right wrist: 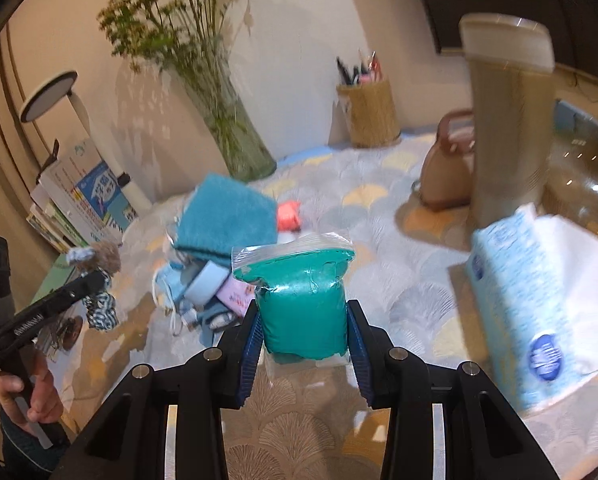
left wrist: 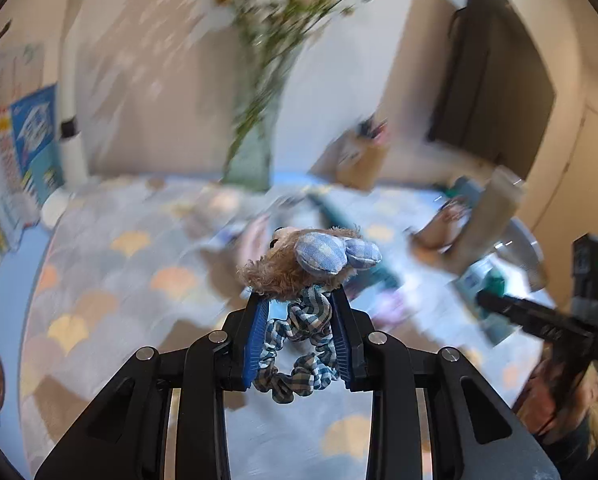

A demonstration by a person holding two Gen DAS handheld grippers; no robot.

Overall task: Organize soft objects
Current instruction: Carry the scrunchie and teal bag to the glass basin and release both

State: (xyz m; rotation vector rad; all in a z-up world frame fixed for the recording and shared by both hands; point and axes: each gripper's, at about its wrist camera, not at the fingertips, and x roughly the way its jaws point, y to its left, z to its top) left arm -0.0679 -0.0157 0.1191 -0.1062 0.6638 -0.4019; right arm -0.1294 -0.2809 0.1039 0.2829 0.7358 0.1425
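the left gripper (left wrist: 301,316) is clamped on a plaid scrunchie (left wrist: 305,340) with a plush bear head, blurred table (left wrist: 99,280) beyond. only the right view shows the right gripper (right wrist: 305,326) squeezing a bagged teal lump (right wrist: 305,312), with a teal cloth (right wrist: 227,220) ahead to its left.

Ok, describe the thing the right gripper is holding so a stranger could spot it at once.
Start at the tall glass vase of green stems by the wall, then come forward past the pile topped by a blue towel. The right gripper holds a clear zip bag of teal putty, the only shiny, sealed thing there.
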